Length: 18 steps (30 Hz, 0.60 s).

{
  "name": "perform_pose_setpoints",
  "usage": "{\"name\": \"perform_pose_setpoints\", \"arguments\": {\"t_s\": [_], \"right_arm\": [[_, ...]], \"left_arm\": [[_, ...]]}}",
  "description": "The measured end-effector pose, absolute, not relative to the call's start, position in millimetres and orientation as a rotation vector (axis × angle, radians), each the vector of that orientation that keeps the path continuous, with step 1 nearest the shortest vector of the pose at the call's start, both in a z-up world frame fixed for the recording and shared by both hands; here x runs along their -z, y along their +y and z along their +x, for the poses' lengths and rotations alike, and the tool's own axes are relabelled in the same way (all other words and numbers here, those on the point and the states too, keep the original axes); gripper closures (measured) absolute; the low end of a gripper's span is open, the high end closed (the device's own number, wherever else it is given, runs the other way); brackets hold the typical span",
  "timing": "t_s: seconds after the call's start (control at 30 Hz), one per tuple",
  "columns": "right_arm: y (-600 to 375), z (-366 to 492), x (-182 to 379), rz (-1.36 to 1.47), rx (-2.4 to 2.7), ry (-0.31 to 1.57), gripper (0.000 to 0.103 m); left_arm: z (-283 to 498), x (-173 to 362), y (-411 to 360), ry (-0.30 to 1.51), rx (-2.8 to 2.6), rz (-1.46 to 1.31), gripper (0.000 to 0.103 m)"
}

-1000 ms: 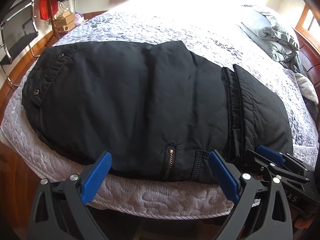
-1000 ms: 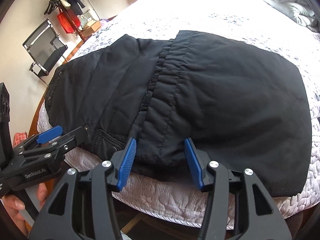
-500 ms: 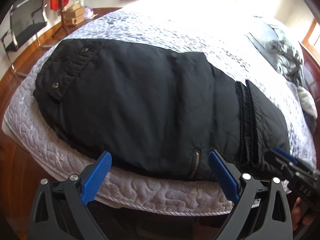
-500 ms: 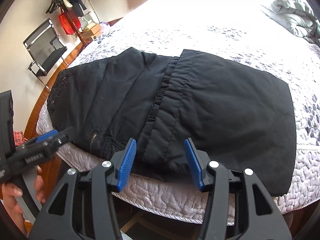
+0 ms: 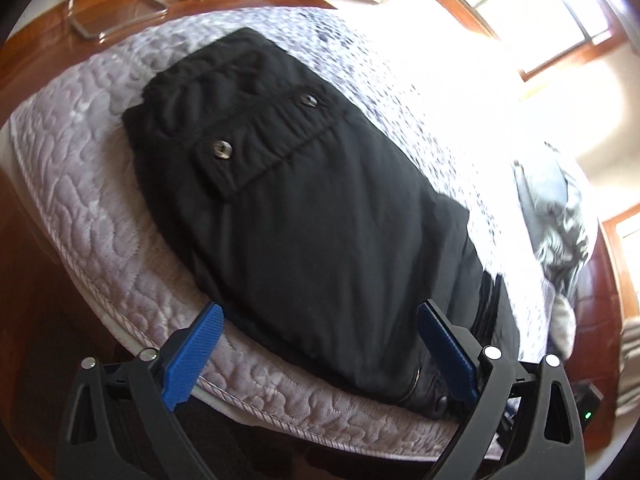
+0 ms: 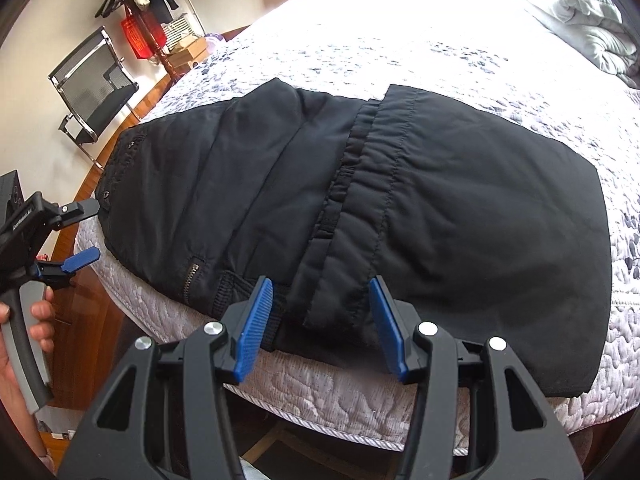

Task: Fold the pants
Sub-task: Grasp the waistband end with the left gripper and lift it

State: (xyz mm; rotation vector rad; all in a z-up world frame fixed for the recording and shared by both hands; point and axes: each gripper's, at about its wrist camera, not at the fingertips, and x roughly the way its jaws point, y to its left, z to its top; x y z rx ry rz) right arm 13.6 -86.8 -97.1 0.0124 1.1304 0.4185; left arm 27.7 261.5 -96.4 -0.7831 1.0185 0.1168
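Your count around the bed (image 6: 400, 64)

You have one pair of black pants (image 6: 360, 200) on it, two grippers at its near edge (left gripper (image 6: 86, 232), right gripper (image 6: 318, 322)), one chair (image 6: 92, 84) beyond its far-left corner.

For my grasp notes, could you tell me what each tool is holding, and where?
Nothing. Both the left tool and right tool are open above the pants.

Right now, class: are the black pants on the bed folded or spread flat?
Folded: the black pants have their cuff end doubled back over the legs on the bed.
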Motion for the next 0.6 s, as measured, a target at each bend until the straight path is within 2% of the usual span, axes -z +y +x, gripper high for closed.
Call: {"name": "perform_pose_setpoints", "arguments": {"t_s": [0.2, 0.6], "right_arm": [[-70, 18, 96, 0.002, -0.456, 1.122, 0.052], [-63, 27, 104, 0.002, -0.438, 1.144, 0.052]], "left_arm": [[24, 103, 293, 0.999, -0.164, -0.867, 0.005], [15, 133, 364, 0.939, -0.147, -1.214, 0.006]]}}
